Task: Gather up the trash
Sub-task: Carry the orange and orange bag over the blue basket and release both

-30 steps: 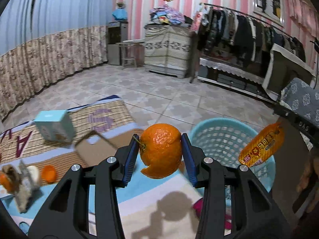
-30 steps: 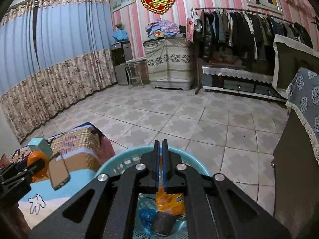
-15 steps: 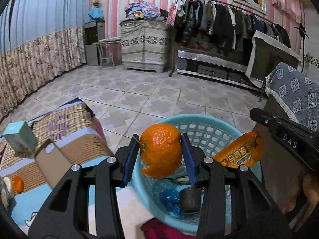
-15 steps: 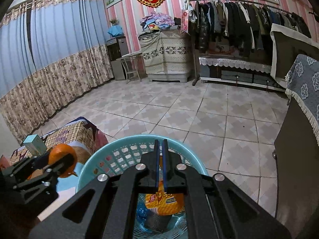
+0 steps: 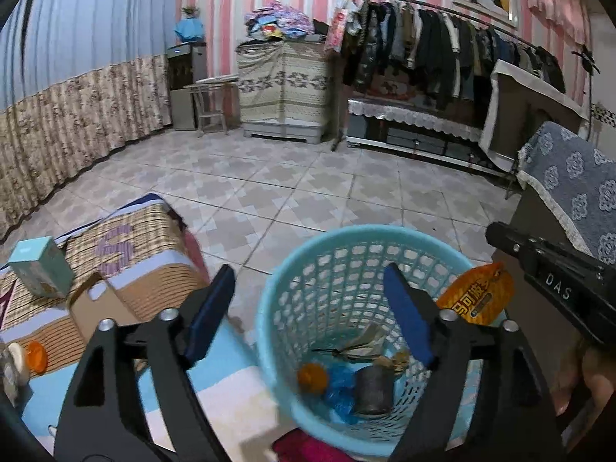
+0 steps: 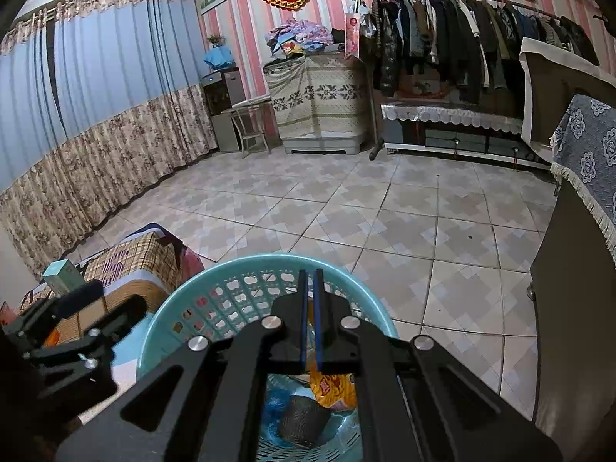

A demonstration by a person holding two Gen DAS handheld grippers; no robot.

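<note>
A light blue plastic basket [image 5: 292, 277] stands on the floor beside the low table. My left gripper [image 5: 308, 312] is open and empty above it. An orange [image 5: 312, 378] lies at the basket's bottom with blue crumpled plastic [image 5: 340, 389], a dark grey cylinder [image 5: 372, 389] and scraps. My right gripper [image 6: 310, 281] is shut on an orange snack wrapper [image 6: 333, 389] that hangs over the basket [image 6: 184, 304]. The wrapper also shows in the left wrist view [image 5: 477, 300], at the basket's right rim.
The low table [image 5: 127, 254] with a patterned cloth holds a teal box [image 5: 40, 265], a brown card [image 5: 96, 312] and small orange scraps [image 5: 36, 356]. A dark cabinet with a blue cloth [image 6: 589, 177] stands at the right. Tiled floor lies beyond.
My left gripper opened and the orange dropped into the basket. Both grippers shifted over the basket; the right one still holds the wrapper.
</note>
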